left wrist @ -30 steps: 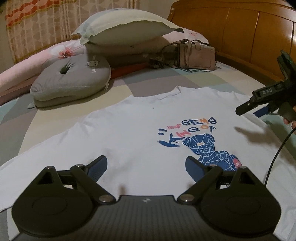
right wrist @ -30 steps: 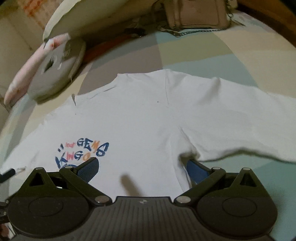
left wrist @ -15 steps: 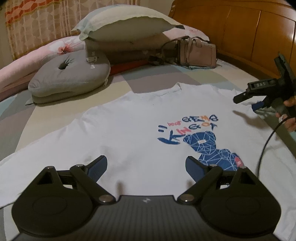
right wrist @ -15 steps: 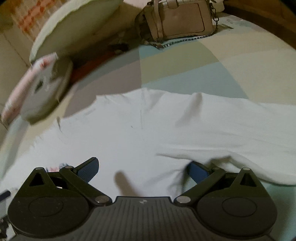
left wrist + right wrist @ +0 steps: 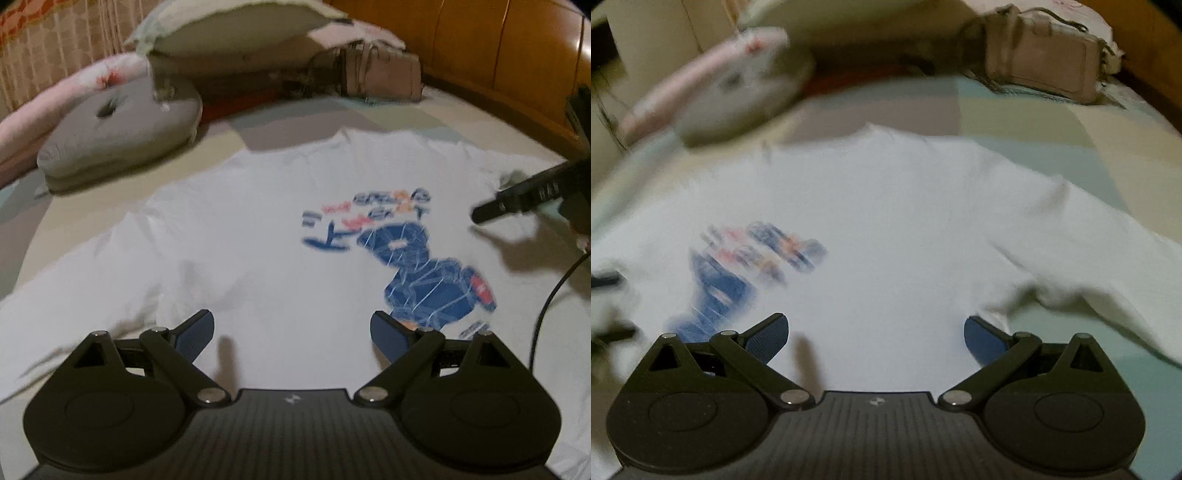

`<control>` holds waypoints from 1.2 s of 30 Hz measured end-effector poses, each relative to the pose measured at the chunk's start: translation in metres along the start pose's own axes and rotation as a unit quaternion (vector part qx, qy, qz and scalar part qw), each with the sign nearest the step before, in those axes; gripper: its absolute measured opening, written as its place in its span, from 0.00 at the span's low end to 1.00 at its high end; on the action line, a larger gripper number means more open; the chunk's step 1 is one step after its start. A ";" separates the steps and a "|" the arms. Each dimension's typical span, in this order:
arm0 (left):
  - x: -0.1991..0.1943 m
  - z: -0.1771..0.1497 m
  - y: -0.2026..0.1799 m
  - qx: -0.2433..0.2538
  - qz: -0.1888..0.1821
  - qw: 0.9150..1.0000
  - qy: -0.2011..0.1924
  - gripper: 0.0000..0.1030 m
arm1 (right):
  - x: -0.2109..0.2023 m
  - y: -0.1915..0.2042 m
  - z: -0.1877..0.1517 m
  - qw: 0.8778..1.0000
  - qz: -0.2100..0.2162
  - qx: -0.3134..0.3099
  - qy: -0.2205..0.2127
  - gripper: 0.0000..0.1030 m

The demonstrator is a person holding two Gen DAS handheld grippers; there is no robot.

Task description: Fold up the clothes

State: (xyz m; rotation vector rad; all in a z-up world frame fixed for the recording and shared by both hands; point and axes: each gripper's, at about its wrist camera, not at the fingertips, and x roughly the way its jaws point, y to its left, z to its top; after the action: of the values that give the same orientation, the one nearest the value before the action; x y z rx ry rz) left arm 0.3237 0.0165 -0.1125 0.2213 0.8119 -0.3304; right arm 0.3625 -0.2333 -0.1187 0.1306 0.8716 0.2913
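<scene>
Left wrist view is smeared by motion, so the lettering printed on the one white T-shirt (image 5: 258,240) cannot be read; only a blue figure with red and blue marks above it can be made out. The shirt lies spread flat, print side up, across the middle of the bed (image 5: 461,110), collar toward the head edge. Its near hem is hidden behind the left tool (image 5: 291,332), whose two blue-padded fingers stand wide apart above the cloth with nothing between them. The sleeve toward the bed's left edge runs out of the picture. At the right edge the right tool (image 5: 517,199) enters as a dark bar above the shirt's shoulder, its body cut off by the frame; a black cable (image 5: 550,302) drops from it. Behind the collar, along the head edge, sit one grey cushion (image 5: 118,129) with a central dimple, one pale pillow (image 5: 236,33) stacked on darker bedding, and one beige handbag (image 5: 376,77), all soft with blur; a wooden headboard (image 5: 498,55) stands beyond. In the right wrist view, blurrier still, the right tool (image 5: 875,332) also has its two fingers spread apart and empty over the shirt body, and its right finger (image 5: 982,336) partly covers the armpit where one sleeve (image 5: 1089,266) stretches toward the bed's right edge, its end cut off.
</scene>
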 end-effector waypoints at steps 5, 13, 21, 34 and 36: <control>0.005 -0.001 0.002 -0.011 0.003 1.000 0.008 0.89 | -0.014 0.009 -0.019 1.000 -0.008 -0.010 0.000 1.00; -0.011 0.001 -0.025 0.053 0.019 0.998 0.005 0.89 | -0.033 0.040 -0.063 0.998 -0.022 -0.062 0.014 1.00; -0.058 -0.041 -0.045 0.109 0.000 0.994 0.030 0.89 | -0.077 0.054 -0.138 0.992 -0.034 -0.115 0.029 1.00; -0.104 -0.072 -0.052 0.010 0.001 0.998 0.061 0.89 | -0.118 0.060 -0.186 0.995 -0.022 -0.099 -0.001 1.00; -0.106 -0.069 -0.069 0.016 -0.016 0.999 0.047 0.89 | -0.118 0.063 -0.187 0.995 -0.024 -0.094 -0.011 1.00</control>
State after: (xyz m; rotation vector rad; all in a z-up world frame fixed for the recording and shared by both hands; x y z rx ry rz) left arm 0.1840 -0.0034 -0.0854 0.2557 0.9049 -0.3654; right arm 0.1348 -0.2102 -0.1366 -0.0628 0.8195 0.3245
